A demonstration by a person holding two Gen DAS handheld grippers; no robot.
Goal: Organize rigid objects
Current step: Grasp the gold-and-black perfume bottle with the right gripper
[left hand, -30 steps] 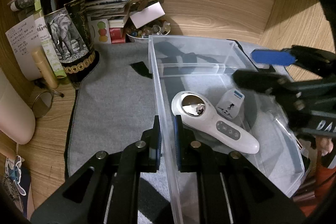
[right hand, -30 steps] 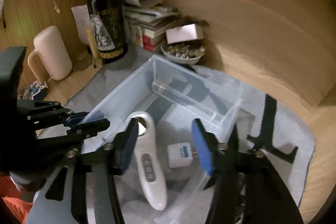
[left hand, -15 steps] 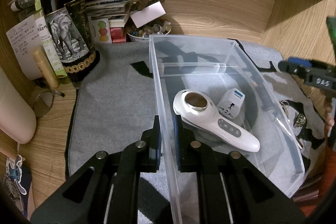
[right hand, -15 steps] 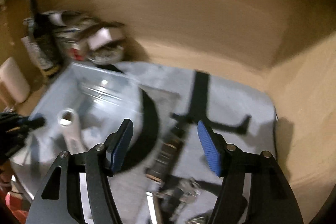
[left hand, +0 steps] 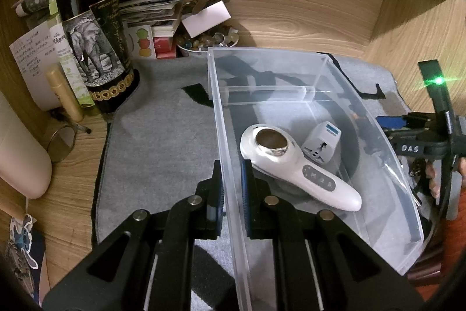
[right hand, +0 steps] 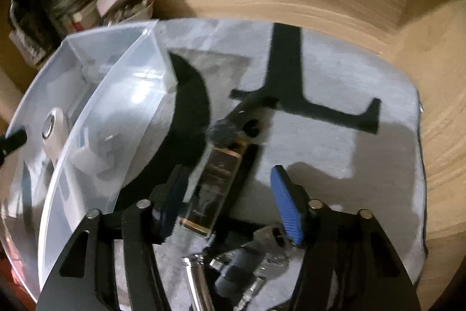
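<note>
Just now the left hand-held gripper [left hand: 232, 188] is clamped on the near-left wall of the clear plastic bin [left hand: 316, 57], pinning it on the grey mat [left hand: 163, 142] that covers the counter. Inside the bin lie a white handheld massager [left hand: 294, 168] and a white travel adapter [left hand: 321, 146], touching side by side.

The right hand-held gripper [right hand: 230, 201] hangs over the mat just right of the bin, its jaws closing around a slim rectangular object with a glossy dark face and gold trim [right hand: 214, 185], probably a lighter or small flask; blur hides which. It lies between the blue pads [right hand: 287, 206] without either visibly pressing on it yet. Near it, a bunch of metal keys or tools [right hand: 241, 273] lies on the mat.

That slim piece looks stiff, fairly dense and slick, so it may slip or twist if pinched at an end. Taking it across its long narrow sides, about mid-length, seems safest. The bin wall is thin and likely flexes.
</note>
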